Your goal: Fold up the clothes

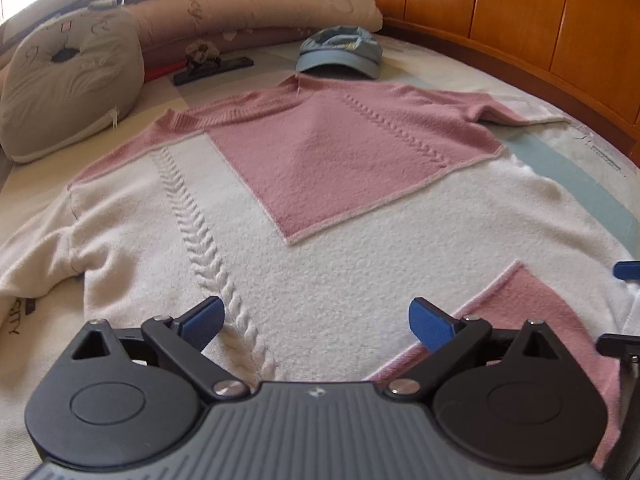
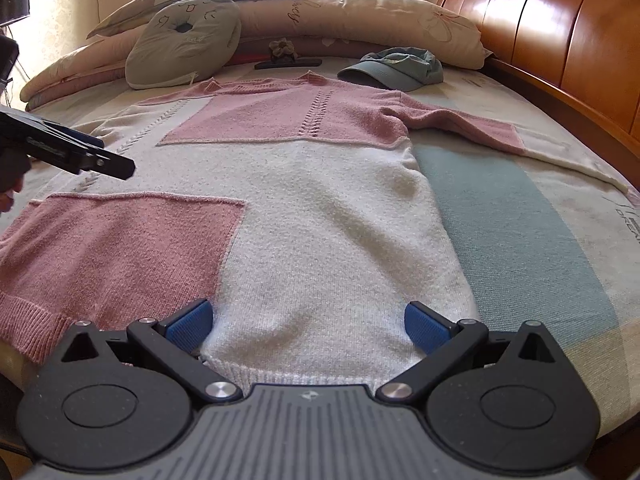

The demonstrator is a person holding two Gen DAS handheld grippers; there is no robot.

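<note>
Both our grippers, left [image 1: 316, 326] and right [image 2: 308, 326], hover with jaws apart over the hem of the sweater [image 2: 328, 208] lying flat on the bed [image 2: 520, 240]; folding hasn't begun, so next we pinch that hem.

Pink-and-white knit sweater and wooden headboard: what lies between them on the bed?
Only bare striped bedsheet, crossed by the pink-and-white knit sweater's outstretched sleeve short of the wooden headboard; clearest in the right wrist view.

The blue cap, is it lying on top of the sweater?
No, the blue cap sits on the bed just beyond the sweater's collar.
</note>
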